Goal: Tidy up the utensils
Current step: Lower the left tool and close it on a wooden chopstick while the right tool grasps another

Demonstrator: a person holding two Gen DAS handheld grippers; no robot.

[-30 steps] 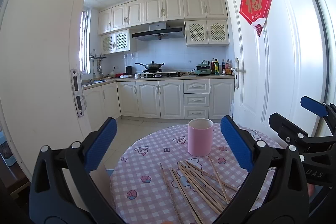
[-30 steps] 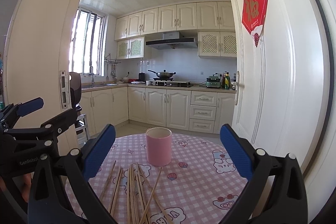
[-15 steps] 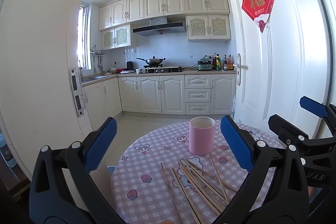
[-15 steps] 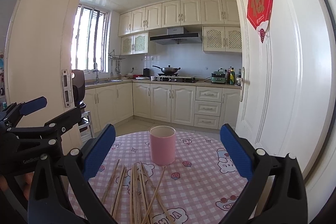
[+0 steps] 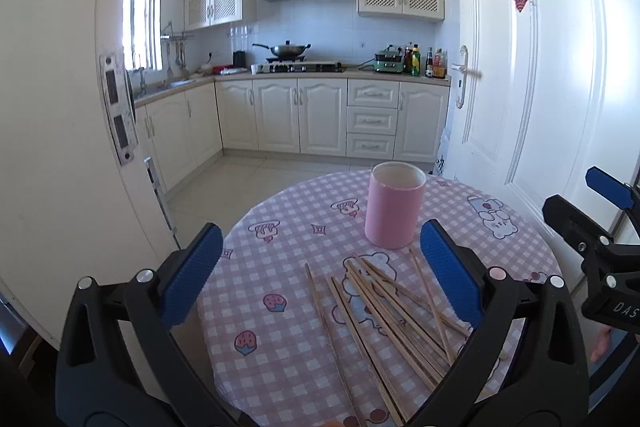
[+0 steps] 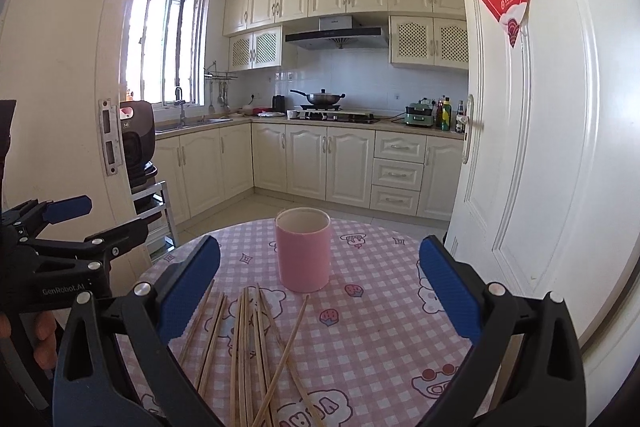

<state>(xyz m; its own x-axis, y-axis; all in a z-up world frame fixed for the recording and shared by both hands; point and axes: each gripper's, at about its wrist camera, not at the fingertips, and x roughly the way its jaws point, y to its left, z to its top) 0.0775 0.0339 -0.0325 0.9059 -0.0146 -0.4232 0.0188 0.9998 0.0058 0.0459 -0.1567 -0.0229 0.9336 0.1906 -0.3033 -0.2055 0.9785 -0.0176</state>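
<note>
A pink cylindrical cup [image 5: 394,205] [image 6: 303,249] stands upright and looks hollow inside, near the far side of a round table with a pink checked cloth [image 5: 280,259] [image 6: 380,307]. Several wooden chopsticks [image 5: 384,311] [image 6: 244,335] lie loose in a fan on the cloth in front of the cup. My left gripper [image 5: 320,275] hovers open above the chopsticks, nothing between its blue pads. My right gripper [image 6: 318,289] also hangs open over the table, the cup framed between its fingers. Each gripper shows at the edge of the other's view.
A white door [image 5: 540,87] [image 6: 540,147] with a red paper ornament stands close on the table's right. A white door frame [image 5: 60,107] rises on the left. Beyond the table lie tiled floor [image 5: 256,179] and kitchen cabinets [image 5: 320,115].
Both views have tilted down and moved a little closer to the table, so the cup and chopsticks sit larger and higher in frame. Both grippers stay open.
</note>
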